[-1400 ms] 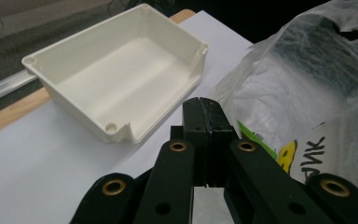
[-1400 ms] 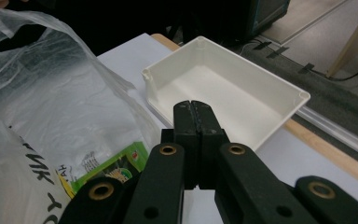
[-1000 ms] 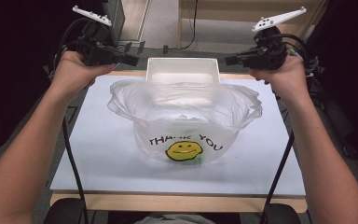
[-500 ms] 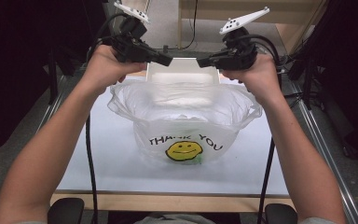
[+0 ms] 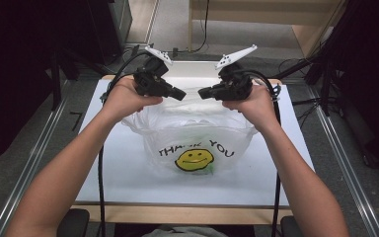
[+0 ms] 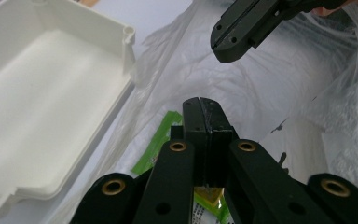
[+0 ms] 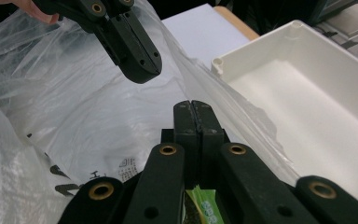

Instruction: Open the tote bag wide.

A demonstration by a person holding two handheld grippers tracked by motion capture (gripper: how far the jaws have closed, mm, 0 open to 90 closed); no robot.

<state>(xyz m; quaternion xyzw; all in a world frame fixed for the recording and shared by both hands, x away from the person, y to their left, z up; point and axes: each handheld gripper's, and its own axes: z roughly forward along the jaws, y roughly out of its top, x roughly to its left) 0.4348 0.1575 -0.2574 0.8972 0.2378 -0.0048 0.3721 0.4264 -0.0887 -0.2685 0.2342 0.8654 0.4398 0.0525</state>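
While both hands hold their tools over the far half of the table, the left gripper [image 5: 180, 93] and the right gripper [image 5: 203, 92] point tip to tip, near each other but apart, above the open mouth of a clear plastic bag [image 5: 192, 133]. Each gripper view shows its own two black jaws pressed together with nothing between them: the left gripper [image 6: 203, 103] hangs over the crumpled film of the bag [image 6: 270, 88], and the right gripper [image 7: 192, 106] does the same from the other side. Below the tips, inside the bag, lies a green packet [image 6: 158, 144], seen also in the right gripper view [image 7: 205, 205]; its small print is too fine to read. Just beyond the bag stands a white plastic tray [image 6: 42, 98], [image 7: 307, 88].

On the bag's near face, black letters read "THANK YOU" above a yellow smiley face [image 5: 194, 159], the first word partly creased.

A white sheet [image 5: 123, 173] covers the wooden table [image 5: 177, 214]. Around it the room is dark, with a grey floor, metal rails and black cables.
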